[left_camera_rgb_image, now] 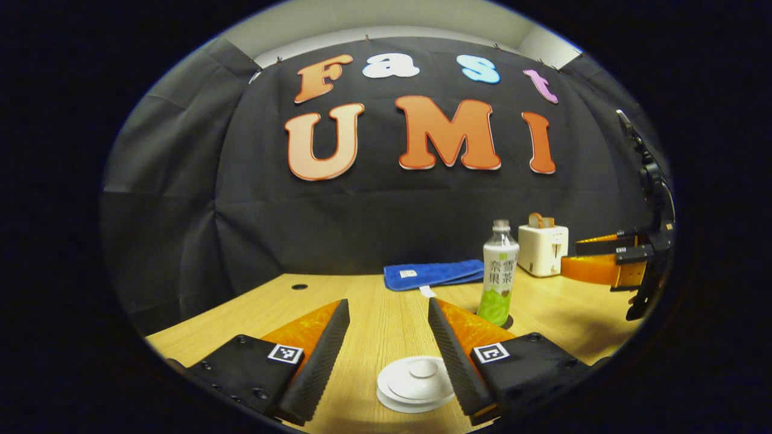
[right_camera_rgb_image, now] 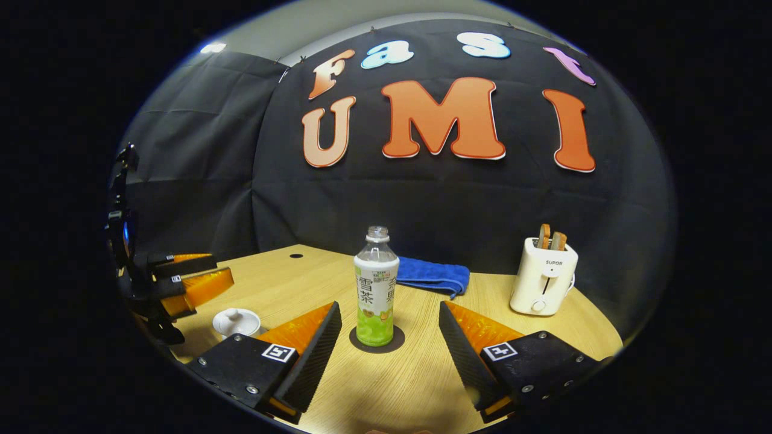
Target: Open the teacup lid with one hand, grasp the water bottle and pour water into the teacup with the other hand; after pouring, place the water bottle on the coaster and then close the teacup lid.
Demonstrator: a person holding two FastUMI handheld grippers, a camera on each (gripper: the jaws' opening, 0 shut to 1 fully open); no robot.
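A white teacup with its lid [left_camera_rgb_image: 416, 383] on sits on the wooden table, just ahead of and between the fingers of my left gripper [left_camera_rgb_image: 389, 337], which is open above it. The same teacup [right_camera_rgb_image: 236, 321] appears low at the left of the right gripper view, under the other gripper [right_camera_rgb_image: 193, 280]. A clear water bottle [right_camera_rgb_image: 376, 295] with a green label stands upright on a dark round coaster [right_camera_rgb_image: 377, 340]. My right gripper [right_camera_rgb_image: 386, 337] is open, the bottle a short way ahead between its fingers, untouched. In the left gripper view the bottle [left_camera_rgb_image: 499, 274] stands right of centre.
A folded blue cloth [right_camera_rgb_image: 433, 275] lies at the back of the table behind the bottle. A white toaster [right_camera_rgb_image: 543, 277] with bread slices stands at the back right. The table [right_camera_rgb_image: 410, 374] has a small round hole [right_camera_rgb_image: 295, 255] near its far left corner.
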